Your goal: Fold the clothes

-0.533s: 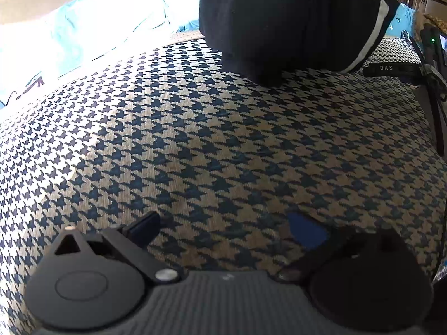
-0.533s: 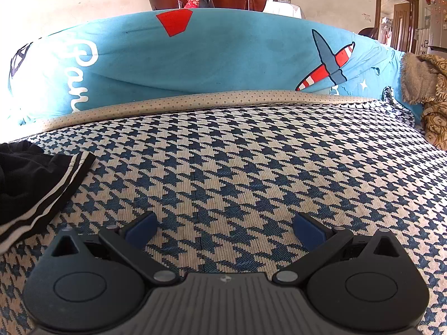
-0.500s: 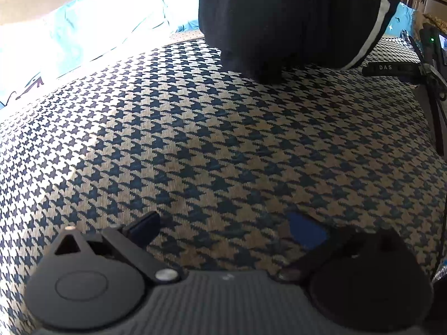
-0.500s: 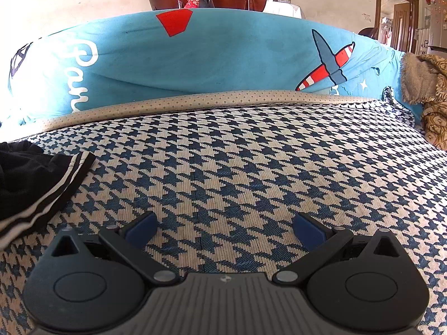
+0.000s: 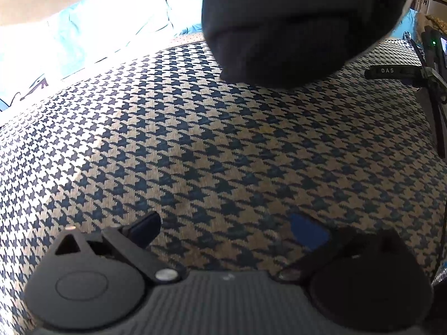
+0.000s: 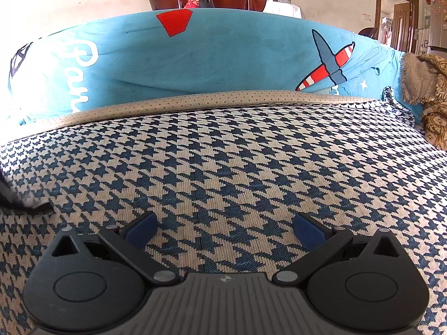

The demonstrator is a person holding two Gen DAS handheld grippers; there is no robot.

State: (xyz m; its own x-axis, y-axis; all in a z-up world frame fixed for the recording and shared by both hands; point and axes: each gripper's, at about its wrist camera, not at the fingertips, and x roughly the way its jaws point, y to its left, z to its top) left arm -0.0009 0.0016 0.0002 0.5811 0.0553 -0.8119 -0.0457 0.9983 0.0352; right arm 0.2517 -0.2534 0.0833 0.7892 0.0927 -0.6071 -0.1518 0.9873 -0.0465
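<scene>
Both claws sit low over the houndstooth cover (image 6: pixel 229 167), each with its fingers spread wide and nothing between them. The left claw (image 5: pixel 226 229) has the black garment (image 5: pixel 293 28) well ahead of it and a little to its right, a dark heap bunched up on the cover with a pale stripe (image 5: pixel 408 0) along the edge on that side. From the right claw (image 6: pixel 223 229) only a sliver of something dark shows at the far left; whether it is the same garment I cannot tell.

The cloth looks soft and limp, a light knit that should sag and drape rather than hold a shape, and not slippery on this coarse weave. To my eye the striped hem is the place to take hold: a firmer, doubled edge that a pinch would keep. A grab into the middle of the heap would likely catch several layers at once. Behind the cover lies a blue blanket (image 6: pixel 223 55) printed with an aeroplane.
</scene>
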